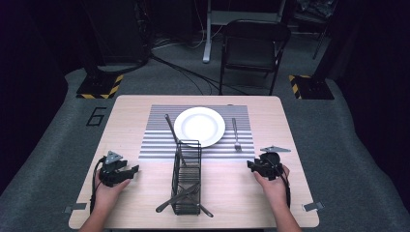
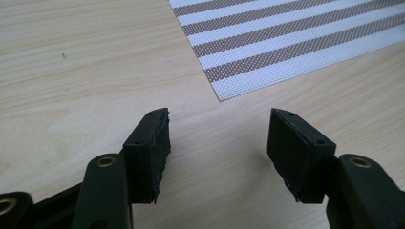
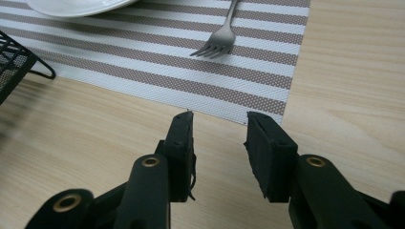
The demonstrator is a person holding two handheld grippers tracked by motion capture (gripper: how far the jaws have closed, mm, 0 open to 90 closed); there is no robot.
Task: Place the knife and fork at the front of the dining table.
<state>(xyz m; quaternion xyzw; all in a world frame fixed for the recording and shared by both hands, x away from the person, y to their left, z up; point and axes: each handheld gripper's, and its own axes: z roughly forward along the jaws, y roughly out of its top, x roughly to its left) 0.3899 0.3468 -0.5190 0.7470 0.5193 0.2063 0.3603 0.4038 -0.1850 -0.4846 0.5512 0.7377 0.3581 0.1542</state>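
A white plate (image 1: 199, 126) sits on a striped placemat (image 1: 154, 140), with a fork (image 1: 235, 134) to its right. A black wire caddy (image 1: 186, 179) stands in front of the mat; one utensil (image 1: 171, 128) leans out of it toward the plate and others (image 1: 183, 194) lie crossed at its near end. My left gripper (image 1: 133, 170) rests on the table left of the caddy, open, nothing between its jaws (image 2: 218, 136); the placemat's corner (image 2: 286, 38) lies ahead. My right gripper (image 1: 251, 165) sits right of the caddy, open and empty (image 3: 219, 131), facing the fork's tines (image 3: 219, 43) and the plate's rim (image 3: 76, 5).
The wooden table (image 1: 270, 193) has bare surface on both sides of the caddy (image 3: 12, 62). A folding chair (image 1: 254, 46) stands beyond the far edge, with cables across the floor.
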